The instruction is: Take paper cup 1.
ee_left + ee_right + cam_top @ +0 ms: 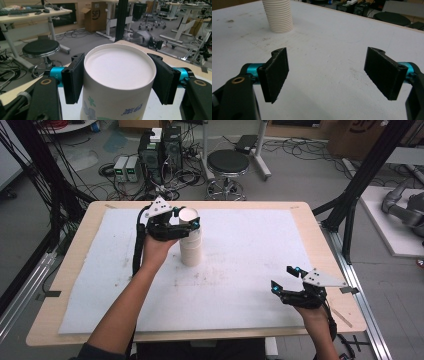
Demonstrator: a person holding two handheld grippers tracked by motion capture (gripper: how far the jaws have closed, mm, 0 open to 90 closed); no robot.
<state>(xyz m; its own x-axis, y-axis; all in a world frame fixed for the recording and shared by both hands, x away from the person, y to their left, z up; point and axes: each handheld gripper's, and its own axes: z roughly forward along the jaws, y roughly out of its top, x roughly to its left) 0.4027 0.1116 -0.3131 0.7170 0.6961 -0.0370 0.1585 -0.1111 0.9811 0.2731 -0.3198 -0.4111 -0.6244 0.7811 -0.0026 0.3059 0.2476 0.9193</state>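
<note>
Left gripper [186, 222] up at the far left part of the table, both black pads pressed against the sides of the top paper cup [117, 82], one pad on each side just under its rim. Cup upside down, flat white base facing up, a blue and green printed pattern on its wall. Held cup sitting at the top of a stack of paper cups [190, 251], also upside down, standing upright on the white mat [240, 270] that covers the wooden table [320, 245]. Ribbed stack of rims seen far off in the right gripper view [279, 16], resting on the mat, with faint dark smudges nearby. Cannot tell whether the gripped cup has cleared the cup below it or sits nested on it.

Right gripper [286, 279] well apart from the stack, low over the near right part of the mat, jaws spread wide with nothing between them, bare mat under the gap [325, 72]. Grey three-cornered plate on top of each gripper, cable trailing down along the left forearm.

Beyond the far table edge, a round black stool [228, 162] on the grey floor, and computer towers [160, 150] amid tangled cables. Black frame posts to either side of the table
</note>
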